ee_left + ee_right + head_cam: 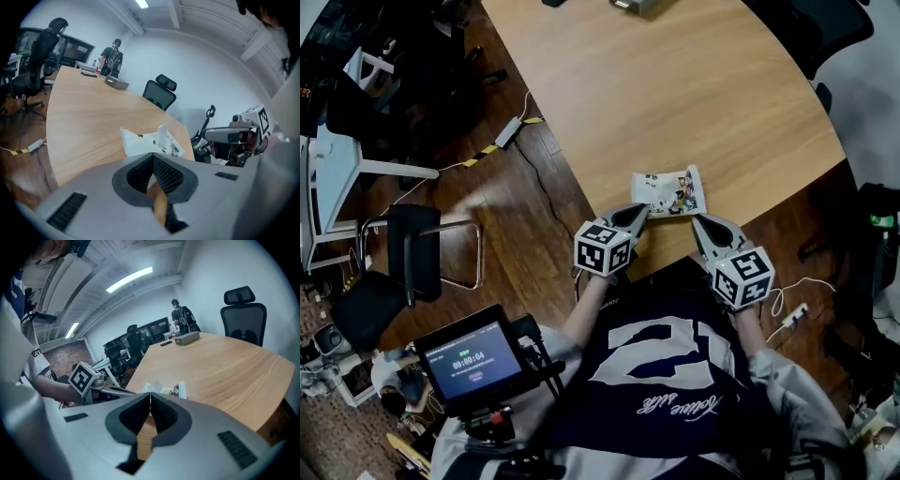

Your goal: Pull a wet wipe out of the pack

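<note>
Both pairs of jaws are pressed together, and nothing is held; the left gripper (639, 214) is seen at the near left corner of the pack (671, 191), the right gripper (699, 221) just short of its right corner; the pack is laid at the table (675, 94) edge, just ahead, long axis across between them; the left is judged slightly nearer.

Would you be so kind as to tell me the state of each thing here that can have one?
Wipe pack: lying flat on the table, a white bit sticking up from its top, not gripped.
Left gripper: jaws together, empty, close to the pack.
Right gripper: jaws together, empty, close to the pack.
Screen: lit.
</note>
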